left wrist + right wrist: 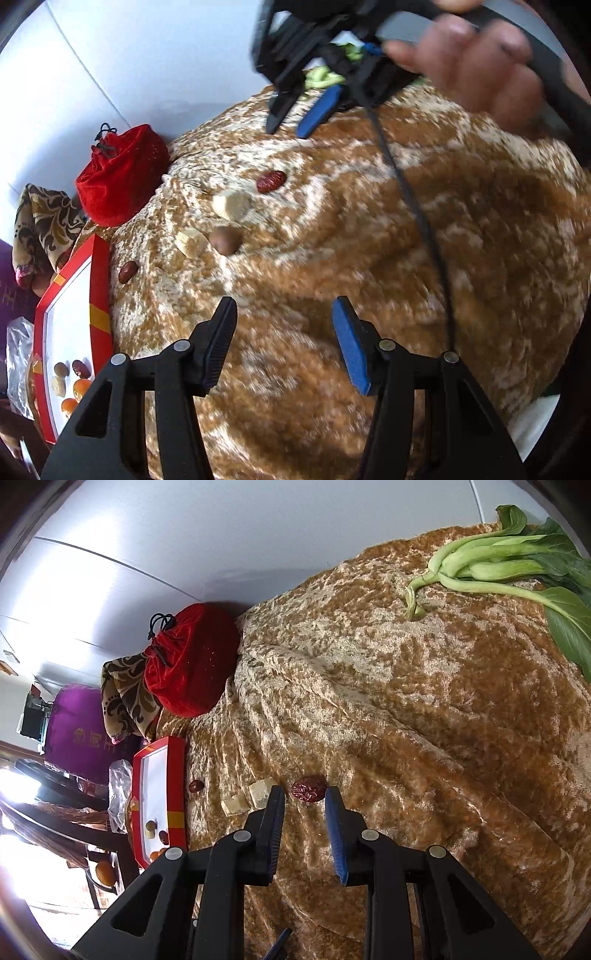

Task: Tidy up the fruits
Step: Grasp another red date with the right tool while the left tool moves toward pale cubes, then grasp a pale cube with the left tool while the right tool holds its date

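Here, a plush brown-and-cream velvet cloth (pixel 406 709) covers the surface beneath a pale wall. Leftward, a red-rimmed white tray (pixel 176 775) holds small fruits beside a red velvet drawstring pouch (pixel 188 664). A wrinkled red date (pixel 308 791) lies just beyond the right hand-held gripper (pixel 304 797), fingers parted and empty. The left hand-held gripper (pixel 284 314) hangs released. Green bok choy (pixel 509 565) rests far right.
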Demonstrator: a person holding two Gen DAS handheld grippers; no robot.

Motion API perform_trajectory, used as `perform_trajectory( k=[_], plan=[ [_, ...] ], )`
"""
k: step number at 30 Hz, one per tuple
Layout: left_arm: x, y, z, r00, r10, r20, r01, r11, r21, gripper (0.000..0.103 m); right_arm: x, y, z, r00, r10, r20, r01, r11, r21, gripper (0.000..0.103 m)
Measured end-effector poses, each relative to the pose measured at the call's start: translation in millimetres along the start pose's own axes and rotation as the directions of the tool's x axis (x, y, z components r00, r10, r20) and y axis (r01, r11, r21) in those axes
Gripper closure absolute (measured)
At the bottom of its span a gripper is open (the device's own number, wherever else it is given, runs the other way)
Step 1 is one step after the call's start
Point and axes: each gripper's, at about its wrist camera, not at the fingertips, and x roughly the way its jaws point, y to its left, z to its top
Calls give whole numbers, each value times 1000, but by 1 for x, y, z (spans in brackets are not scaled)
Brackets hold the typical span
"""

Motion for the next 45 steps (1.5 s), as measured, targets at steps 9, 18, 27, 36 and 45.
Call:
perform_trajectory(
  k=[9,18,27,36,45],
  plan=[
    [8,59,4,999,32,-40,-36,994,-107,50,28,6,4,999,-26,-33,25,999,-23,78],
    [41,147,11,992,94,-90,-113,963,-246,49,52,4,5,998,-39,-59,38,999,-15,77],
    [59,141,26,995,65,-74,-80,970,-229,49,71,15,-4,992,-101,-70,97,994,-57,71],
    [63,111,42,997,67,-39,-72,989,-131,49,56,-5,-19,988,-50,-145,62,995,81,85],
    [63,128,37,995,99,-26,-101,988,-117,49,-38,-61,-18,999,34,18,-37,979,201,91]
  ],
)
